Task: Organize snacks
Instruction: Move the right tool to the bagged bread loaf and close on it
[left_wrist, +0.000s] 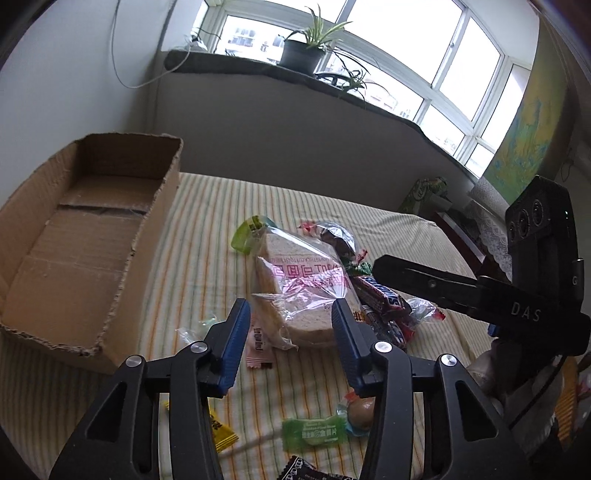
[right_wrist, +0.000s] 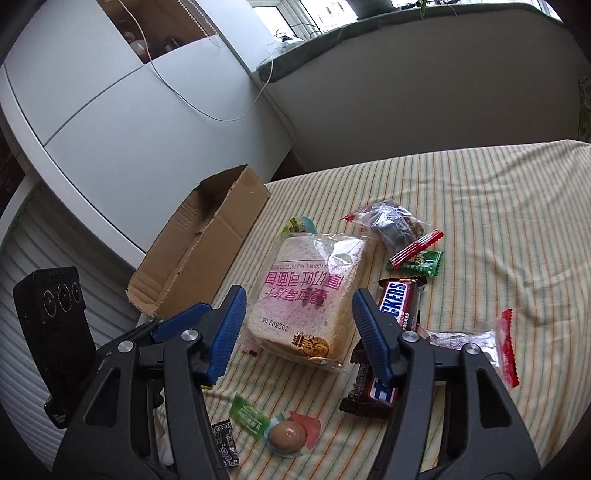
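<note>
The cardboard box sits open-topped at the left edge of the striped bed, stiff-walled with ragged cut rims; as far as can be seen it holds nothing yet, so there is plenty of room inside. Beside it lies the bagged bread — the bulkiest snack, light and easily crushed, in slick loose film. Judging by that, a gentle hold across the loaf's sides, or a pinch of slack film at an end, would serve best.

The Snickers bars touch its right side: firmer, slippery wrappers, safe to grip mid-length. Small candies such as the green candy and the wrapped egg are light and flat to the sheet, hard to pinch — the soft bedding gives under pressure.

The left gripper and right gripper both hover over the bread, jaws apart, holding nothing. The bed beyond the pile is free; the two tools are close together.
</note>
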